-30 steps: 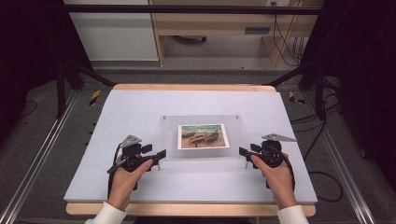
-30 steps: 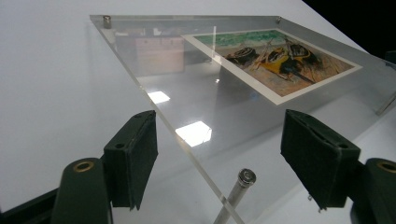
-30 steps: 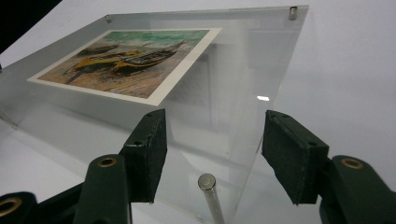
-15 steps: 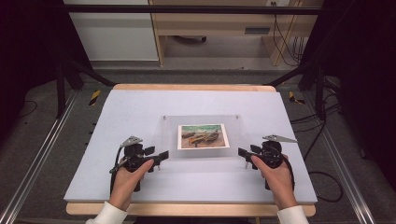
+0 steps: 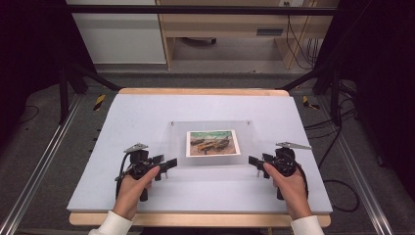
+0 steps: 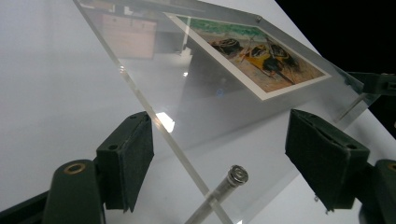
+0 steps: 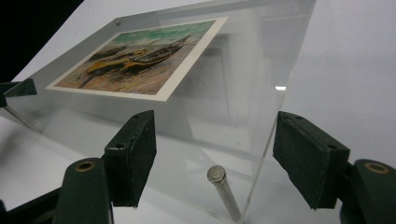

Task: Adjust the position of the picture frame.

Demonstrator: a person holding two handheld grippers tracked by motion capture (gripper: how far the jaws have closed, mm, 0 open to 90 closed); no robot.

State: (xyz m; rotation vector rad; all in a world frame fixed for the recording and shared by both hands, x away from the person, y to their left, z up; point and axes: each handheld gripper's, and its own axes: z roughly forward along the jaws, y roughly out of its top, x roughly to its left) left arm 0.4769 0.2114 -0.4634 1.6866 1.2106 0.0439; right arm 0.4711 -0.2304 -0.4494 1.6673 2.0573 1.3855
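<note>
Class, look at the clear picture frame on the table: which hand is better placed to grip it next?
Roughly even; perhaps the left gripper, whose open jaws sit at the frame corner; the right gripper looks slightly off its edge.

My table (image 5: 147,117) has a pale mat over a wooden board, whose edge shows along the far and near sides. Beyond the table's far edge stands a light wooden shelf unit (image 5: 230,34), with a white cabinet (image 5: 117,34) just left of it. Black cables (image 5: 298,34) hang right of that shelf. Metal rails (image 5: 39,171) flank the table on the grey floor.
</note>
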